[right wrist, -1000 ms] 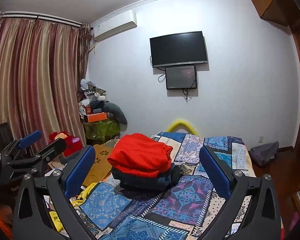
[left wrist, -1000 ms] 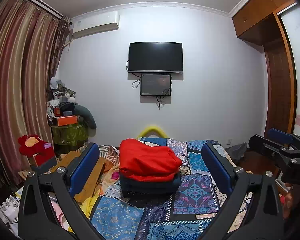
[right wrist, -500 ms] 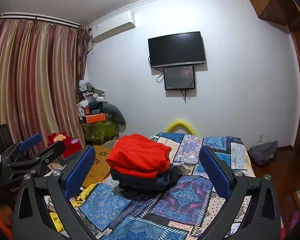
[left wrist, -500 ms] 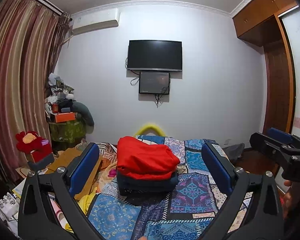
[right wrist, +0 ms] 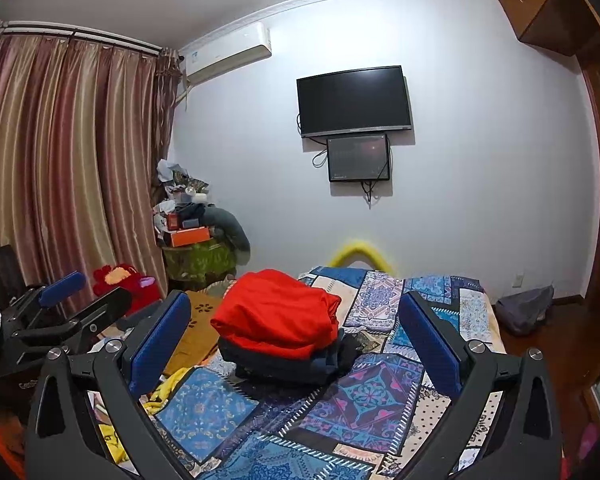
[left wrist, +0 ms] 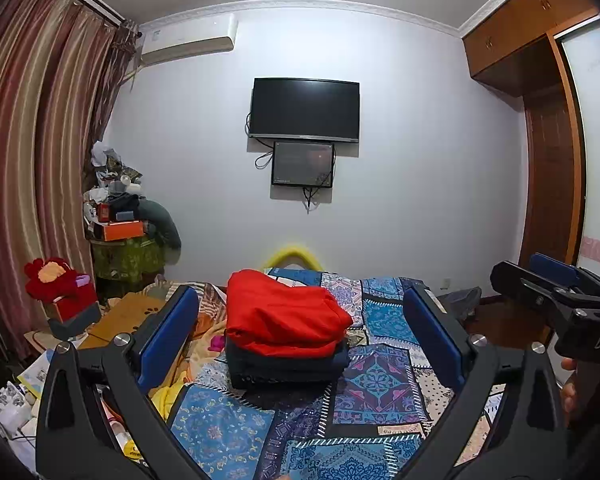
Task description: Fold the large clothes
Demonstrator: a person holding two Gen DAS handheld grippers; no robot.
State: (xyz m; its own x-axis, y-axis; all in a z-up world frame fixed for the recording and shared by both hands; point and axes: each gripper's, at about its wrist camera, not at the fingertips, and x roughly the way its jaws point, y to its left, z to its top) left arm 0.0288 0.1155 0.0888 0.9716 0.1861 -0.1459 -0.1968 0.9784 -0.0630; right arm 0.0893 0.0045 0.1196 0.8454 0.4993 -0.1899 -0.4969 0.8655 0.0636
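1. I see the folded red garment atop a dark folded pile, mid-bed on the patchwork bedspread.
2. My left tongs gape empty (well short of it).
3. My right tongs likewise, spread wide.

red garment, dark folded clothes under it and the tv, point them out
red garment [left wrist: 280,316], left wrist view, middle of its top fold
dark folded clothes [left wrist: 284,368], left wrist view, front edge of the stack
tv [right wrist: 354,100], right wrist view, centre of the screen
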